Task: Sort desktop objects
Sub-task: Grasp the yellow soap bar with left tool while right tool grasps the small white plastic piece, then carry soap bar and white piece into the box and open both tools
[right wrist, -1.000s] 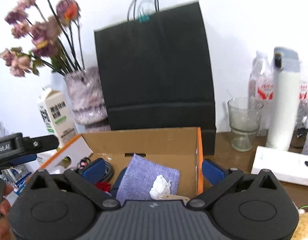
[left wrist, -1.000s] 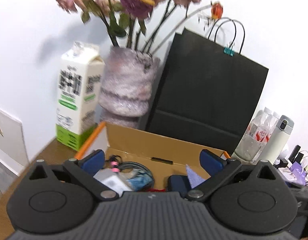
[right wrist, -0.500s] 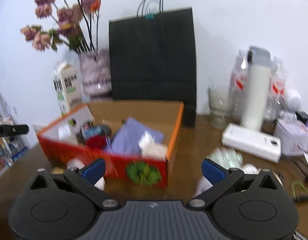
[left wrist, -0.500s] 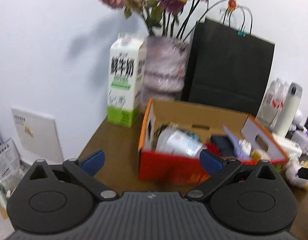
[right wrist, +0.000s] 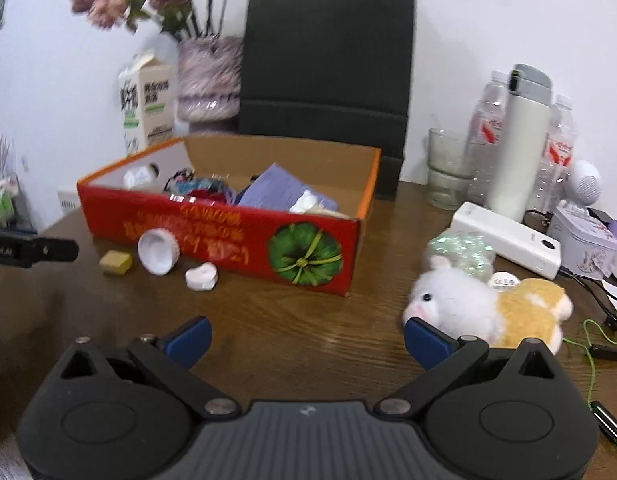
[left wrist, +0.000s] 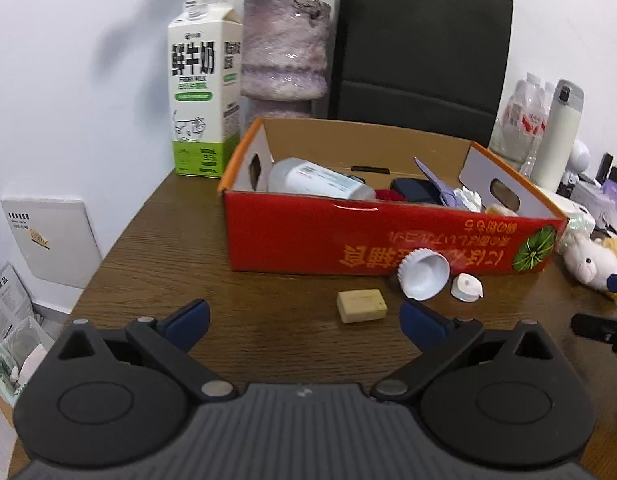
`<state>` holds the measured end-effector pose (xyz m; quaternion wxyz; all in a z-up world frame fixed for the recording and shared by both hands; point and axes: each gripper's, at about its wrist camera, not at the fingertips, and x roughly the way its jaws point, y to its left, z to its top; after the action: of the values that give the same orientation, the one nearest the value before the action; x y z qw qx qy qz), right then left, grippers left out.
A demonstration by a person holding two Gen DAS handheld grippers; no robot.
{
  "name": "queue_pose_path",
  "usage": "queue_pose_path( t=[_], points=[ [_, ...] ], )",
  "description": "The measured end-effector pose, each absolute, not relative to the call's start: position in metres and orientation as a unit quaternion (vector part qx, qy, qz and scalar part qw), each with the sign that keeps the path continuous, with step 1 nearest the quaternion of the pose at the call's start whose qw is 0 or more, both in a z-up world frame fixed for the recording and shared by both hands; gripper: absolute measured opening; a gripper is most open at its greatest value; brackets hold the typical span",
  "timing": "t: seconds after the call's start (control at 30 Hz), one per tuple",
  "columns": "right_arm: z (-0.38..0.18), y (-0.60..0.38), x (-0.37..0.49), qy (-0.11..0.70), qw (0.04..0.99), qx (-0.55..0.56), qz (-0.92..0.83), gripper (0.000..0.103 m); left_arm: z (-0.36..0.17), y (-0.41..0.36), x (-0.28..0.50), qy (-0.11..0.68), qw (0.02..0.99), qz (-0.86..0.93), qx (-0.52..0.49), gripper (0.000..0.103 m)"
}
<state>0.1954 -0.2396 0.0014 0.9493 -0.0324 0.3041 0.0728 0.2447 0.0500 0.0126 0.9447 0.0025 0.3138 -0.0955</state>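
Both pairs of blue-padded fingers stand wide apart and hold nothing: the left gripper (left wrist: 304, 316) hangs low over the dark brown wooden desk (left wrist: 156, 264), the right gripper (right wrist: 306, 338) likewise over the same desk (right wrist: 308, 320).

Ahead of the left gripper a small tan rectangular block (left wrist: 362, 306) lies on the desk, apart from the fingers. Just to its right lie a large white ribbed plastic cap (left wrist: 424, 274), tipped on its side and touching the front wall of the open red cardboard box (left wrist: 308, 236), and a smaller white cap (left wrist: 466, 287) beside it. Inside the box lie a white plastic bottle with a printed label (left wrist: 316, 182), a dark blue item, something red, a lilac cloth and crumpled white bits.

Behind the box stand a white and green milk carton (left wrist: 200, 88), a mottled pinkish-purple vase (left wrist: 286, 48) with stems, and a black paper bag (left wrist: 422, 52).

In the right wrist view a white and tan plush hamster toy (right wrist: 484, 308) lies on the desk, just behind the right-hand finger (right wrist: 428, 342). Beyond it sit a crumpled iridescent wrapper (right wrist: 462, 252), a white rectangular power bank (right wrist: 508, 238), a clear drinking glass (right wrist: 448, 172) and a white thermos flask with a grey lid (right wrist: 520, 140)
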Motion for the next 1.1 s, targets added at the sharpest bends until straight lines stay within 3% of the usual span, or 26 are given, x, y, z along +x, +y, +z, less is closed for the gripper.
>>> queue_pose_path(
  t=[0.2, 0.27, 0.4, 0.5, 0.57, 0.8, 0.9, 1.1],
  points=[
    [-0.012, -0.212, 0.222, 0.324, 0.940, -0.054, 0.093, 0.094, 0.002, 0.024, 0.257, 0.325, 0.942, -0.083, 0.030, 0.101],
    [-0.017, -0.203, 0.234, 0.337, 0.935, -0.058, 0.091, 0.086, 0.001, 0.018, 0.262, 0.327, 0.941, -0.082, 0.032, 0.094],
    [-0.017, -0.187, 0.245, 0.334, 0.935, -0.056, 0.108, 0.083, -0.001, 0.009, 0.269, 0.328, 0.940, -0.093, 0.034, 0.080],
    [-0.015, -0.179, 0.253, 0.328, 0.935, -0.056, 0.119, 0.074, -0.003, 0.003, 0.274, 0.334, 0.936, -0.104, 0.036, 0.068],
    [-0.015, -0.175, 0.259, 0.332, 0.934, -0.058, 0.123, 0.059, -0.005, 0.001, 0.276, 0.338, 0.935, -0.106, 0.035, 0.062],
    [-0.016, -0.163, 0.270, 0.328, 0.933, -0.062, 0.134, 0.037, -0.008, 0.006, 0.281, 0.350, 0.930, -0.107, 0.023, 0.034],
    [-0.016, -0.160, 0.270, 0.326, 0.933, -0.062, 0.142, 0.027, -0.008, 0.008, 0.280, 0.350, 0.930, -0.109, 0.018, 0.033],
    [-0.016, -0.163, 0.266, 0.321, 0.933, -0.053, 0.152, 0.026, -0.008, 0.008, 0.279, 0.348, 0.931, -0.113, 0.014, 0.032]
  ],
)
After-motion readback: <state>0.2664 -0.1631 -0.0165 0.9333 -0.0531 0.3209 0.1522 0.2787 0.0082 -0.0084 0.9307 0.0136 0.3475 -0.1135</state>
